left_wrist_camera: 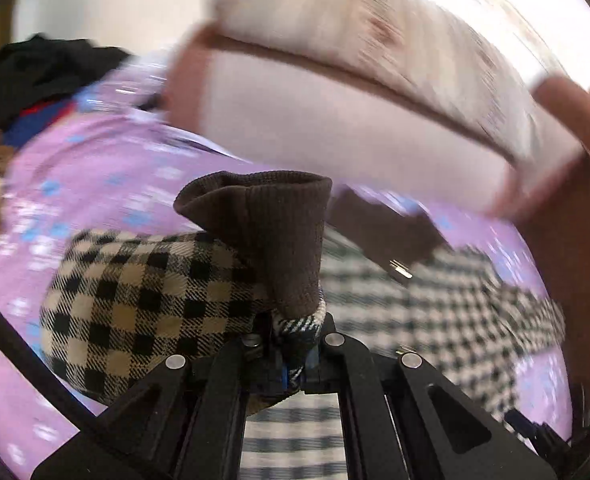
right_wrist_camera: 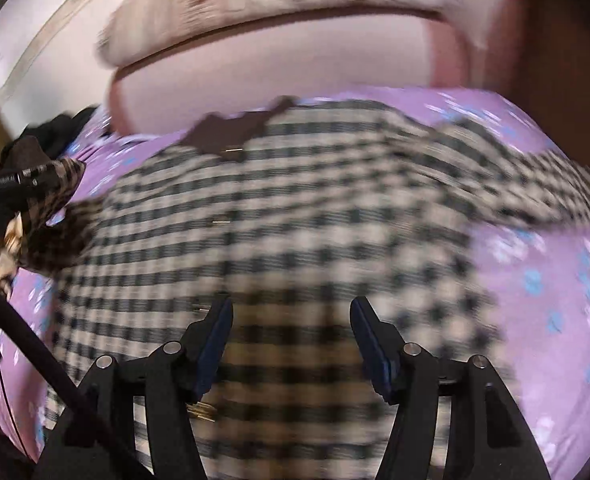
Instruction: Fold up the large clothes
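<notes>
A black-and-cream checked jacket (right_wrist_camera: pixel 287 216) with a brown collar (right_wrist_camera: pixel 235 132) lies spread on a purple flowered bed sheet (right_wrist_camera: pixel 535 300). My left gripper (left_wrist_camera: pixel 293 340) is shut on the jacket's sleeve (left_wrist_camera: pixel 143 300) near its brown ribbed cuff (left_wrist_camera: pixel 271 232) and holds it lifted above the jacket body (left_wrist_camera: pixel 435 312). My right gripper (right_wrist_camera: pixel 291 320) is open and empty, hovering just above the lower middle of the jacket. The left gripper with the sleeve shows at the far left of the right wrist view (right_wrist_camera: pixel 27 184).
A pale pink headboard and pillow (right_wrist_camera: pixel 275 68) stand behind the bed. A pile of dark clothes (left_wrist_camera: pixel 47 68) lies at the bed's far left. A black cable (right_wrist_camera: pixel 35 352) crosses the lower left. The views are motion-blurred.
</notes>
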Motion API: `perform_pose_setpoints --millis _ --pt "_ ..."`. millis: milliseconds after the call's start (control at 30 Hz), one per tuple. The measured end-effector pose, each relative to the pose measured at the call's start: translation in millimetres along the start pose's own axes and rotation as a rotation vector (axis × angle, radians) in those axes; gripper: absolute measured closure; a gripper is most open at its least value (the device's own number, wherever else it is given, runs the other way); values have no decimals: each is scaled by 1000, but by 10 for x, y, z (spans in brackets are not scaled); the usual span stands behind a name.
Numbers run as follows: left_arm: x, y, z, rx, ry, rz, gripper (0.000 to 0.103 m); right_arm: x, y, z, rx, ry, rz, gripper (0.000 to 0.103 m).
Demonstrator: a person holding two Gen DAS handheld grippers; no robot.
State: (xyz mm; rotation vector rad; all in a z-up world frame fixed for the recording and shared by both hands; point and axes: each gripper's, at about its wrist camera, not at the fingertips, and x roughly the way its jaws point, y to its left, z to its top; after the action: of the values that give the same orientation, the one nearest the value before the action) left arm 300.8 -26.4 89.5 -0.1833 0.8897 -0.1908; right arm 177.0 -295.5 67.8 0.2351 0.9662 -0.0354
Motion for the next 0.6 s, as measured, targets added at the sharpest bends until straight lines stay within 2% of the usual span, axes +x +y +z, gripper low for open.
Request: perform_pose_setpoints --millis 133,200,267,300,367,433,533,600 --pt "362 -643 -323 91 77 -7 100 -72 -442 -60 94 3 -3 37" --pt "475 -772 -454 109 118 4 95 -98 -556 -89 119 3 0 37" --pt "514 -831 -591 111 159 -5 77 -128 -626 -100 128 -4 12 37" --pt "479 -808 -626 104 164 -24 73 -148 -624 -95 126 -11 19 37" --pt "361 -763 -682 95 147 -62 51 -182 -591 -83 113 -29 31 34" --pt "95 -607 -757 90 101 -79 42 -193 -533 -49 102 -43 50 33" --pt "-241 -356 -832 93 56 -66 40 -93 -386 25 99 -35 87 33" --pt "-379 -207 -857 101 34 -18 39 -14 -270 72 97 -29 120 33"
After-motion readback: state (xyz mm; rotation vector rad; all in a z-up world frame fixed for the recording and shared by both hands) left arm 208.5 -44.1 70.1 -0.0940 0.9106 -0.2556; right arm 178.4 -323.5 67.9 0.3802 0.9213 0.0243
